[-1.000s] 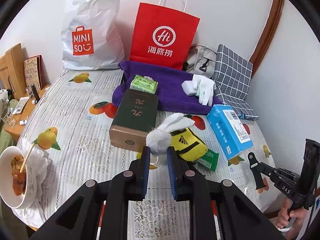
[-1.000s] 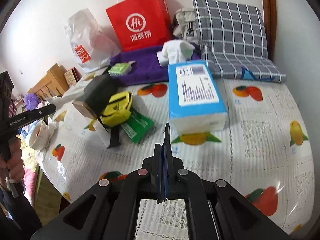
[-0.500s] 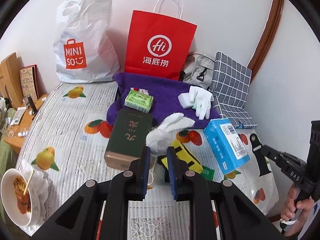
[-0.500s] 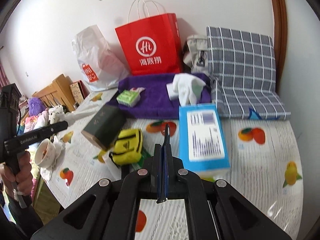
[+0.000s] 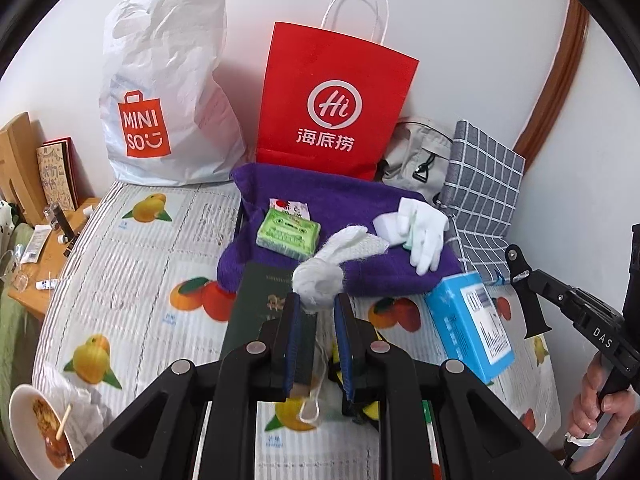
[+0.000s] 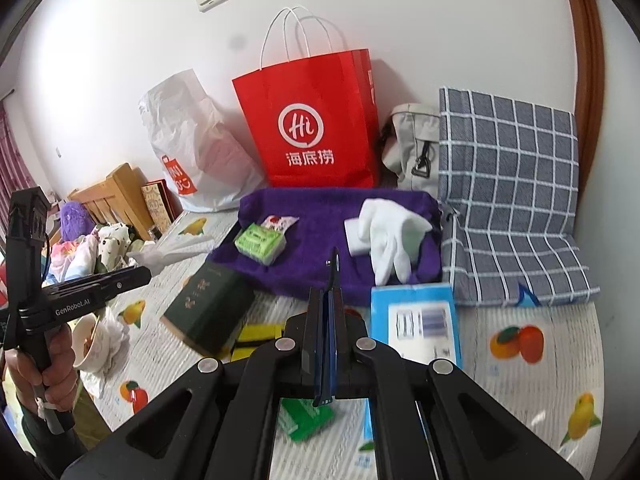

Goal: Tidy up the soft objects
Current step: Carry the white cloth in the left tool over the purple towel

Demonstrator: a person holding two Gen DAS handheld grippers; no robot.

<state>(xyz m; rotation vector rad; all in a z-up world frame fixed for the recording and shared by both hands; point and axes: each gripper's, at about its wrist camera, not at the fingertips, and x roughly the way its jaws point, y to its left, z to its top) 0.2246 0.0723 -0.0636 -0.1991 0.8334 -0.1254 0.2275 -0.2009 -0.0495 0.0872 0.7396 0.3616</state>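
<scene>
Since the earlier frame, both tools had been carried toward the folded purple plush towel, so it loomed nearer. A crumpled white cloth glove was gripped by the left tool, held above the bench, its fingers trailing toward the towel just ahead. The right tool was closed and empty, angled downward alongside.

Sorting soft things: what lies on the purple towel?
On the purple towel: green packet, small wrapper, white glove over a white block. Under the towel: hidden.
</scene>
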